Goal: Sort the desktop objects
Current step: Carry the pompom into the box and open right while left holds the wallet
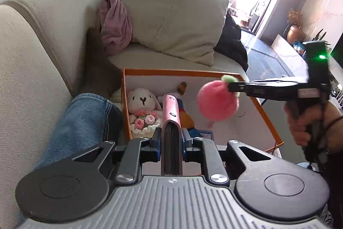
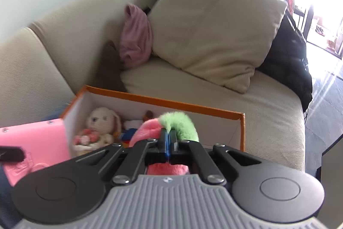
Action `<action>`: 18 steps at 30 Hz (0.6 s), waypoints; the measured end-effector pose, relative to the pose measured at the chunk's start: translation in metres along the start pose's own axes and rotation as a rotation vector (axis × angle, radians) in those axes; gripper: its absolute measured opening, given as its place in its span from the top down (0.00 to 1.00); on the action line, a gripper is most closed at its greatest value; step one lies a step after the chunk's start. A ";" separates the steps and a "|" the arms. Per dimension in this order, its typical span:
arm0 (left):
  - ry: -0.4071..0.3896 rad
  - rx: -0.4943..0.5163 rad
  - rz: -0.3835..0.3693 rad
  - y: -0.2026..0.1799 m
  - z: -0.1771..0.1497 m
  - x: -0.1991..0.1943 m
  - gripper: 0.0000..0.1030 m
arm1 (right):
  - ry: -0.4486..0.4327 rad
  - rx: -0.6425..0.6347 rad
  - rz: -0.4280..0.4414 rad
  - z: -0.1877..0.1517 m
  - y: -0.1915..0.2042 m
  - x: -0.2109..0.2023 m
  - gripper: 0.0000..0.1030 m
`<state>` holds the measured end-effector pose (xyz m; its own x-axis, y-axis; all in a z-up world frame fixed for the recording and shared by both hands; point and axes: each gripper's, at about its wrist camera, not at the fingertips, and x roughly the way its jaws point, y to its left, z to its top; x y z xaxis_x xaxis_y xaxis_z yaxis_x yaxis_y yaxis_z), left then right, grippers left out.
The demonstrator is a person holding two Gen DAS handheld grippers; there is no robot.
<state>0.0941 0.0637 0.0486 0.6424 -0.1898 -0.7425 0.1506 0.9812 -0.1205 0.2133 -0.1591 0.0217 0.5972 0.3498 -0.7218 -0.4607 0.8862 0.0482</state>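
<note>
The right hand-held gripper [image 1: 232,88] pinches the pink plush fruit [image 1: 217,101] by its green top, above the orange box [image 1: 270,121] near its right edge. Lower it in, then let go. The left hand-held gripper [image 1: 171,136] squeezes a pink comb [image 1: 170,113].

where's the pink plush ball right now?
The pink plush ball hangs in the air over the orange-rimmed box, right of centre in the left wrist view, pinched by its green tuft in the right gripper. The crochet bunny lies inside, lower left.
</note>
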 end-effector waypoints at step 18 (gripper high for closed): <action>0.117 0.071 0.018 -0.007 0.000 0.039 0.81 | 0.113 -0.016 0.029 -0.005 0.005 0.072 0.90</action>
<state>0.1185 0.0497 0.0206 0.5541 -0.1626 -0.8164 0.1949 0.9788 -0.0627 0.2507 -0.1314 -0.0338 0.5062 0.3379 -0.7935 -0.4876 0.8710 0.0598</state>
